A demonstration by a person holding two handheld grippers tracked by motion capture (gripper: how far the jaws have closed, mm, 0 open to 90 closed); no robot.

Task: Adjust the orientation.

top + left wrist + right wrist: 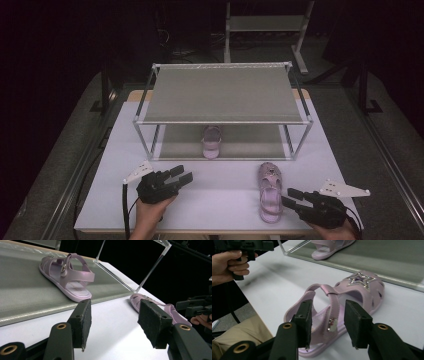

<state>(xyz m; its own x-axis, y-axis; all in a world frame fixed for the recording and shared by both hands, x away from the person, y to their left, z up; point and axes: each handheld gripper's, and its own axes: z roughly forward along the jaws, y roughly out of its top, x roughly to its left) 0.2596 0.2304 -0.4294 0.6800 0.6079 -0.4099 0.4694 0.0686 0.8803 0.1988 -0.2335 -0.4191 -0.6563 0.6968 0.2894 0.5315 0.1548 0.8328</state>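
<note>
A lilac child's sandal (270, 192) with a glittery star lies on the white table (225, 192), toe toward the rack. My right gripper (290, 197) is at its heel. In the right gripper view the right gripper (328, 322) is open, its jaws on either side of the sandal's (359, 288) ankle strap with a gap on each side. The matching sandal (211, 141) sits on the rack's lower shelf; it is also in the left gripper view (67, 275). My left gripper (182, 175) rests open with nothing between its jaws (113, 325), pointing toward the rack.
A two-level metal-framed rack (222, 92) with grey shelves stands at the back of the table; its top shelf is bare. The near table edge runs just under both hands. Dark floor and another frame lie beyond.
</note>
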